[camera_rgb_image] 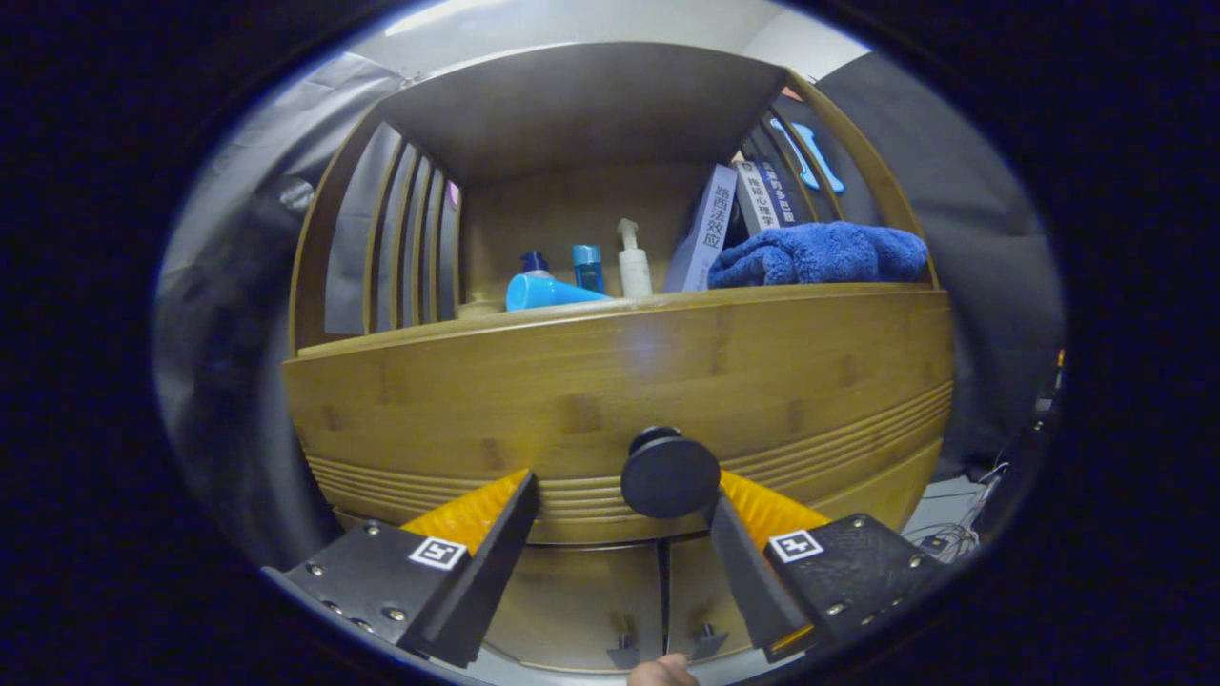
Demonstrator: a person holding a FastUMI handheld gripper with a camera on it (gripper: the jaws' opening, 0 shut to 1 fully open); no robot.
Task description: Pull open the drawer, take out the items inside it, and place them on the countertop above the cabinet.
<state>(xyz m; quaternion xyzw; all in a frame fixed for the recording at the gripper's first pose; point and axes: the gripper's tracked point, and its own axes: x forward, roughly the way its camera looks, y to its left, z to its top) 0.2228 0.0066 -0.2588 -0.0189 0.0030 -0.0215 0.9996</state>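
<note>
The drawer (620,391) is closed, its wooden front just ahead of the gripper (624,495), whose fingers stand spread apart. The round black knob (670,474) sits between them, close against the right finger (739,543), with a wide gap to the left one. Above, on the countertop (610,310), lie a blue bottle on its side (548,291), a white pump bottle (633,262), leaning books (707,233) and a blue towel (820,253). Below the drawer are two cabinet doors (658,600).
</note>
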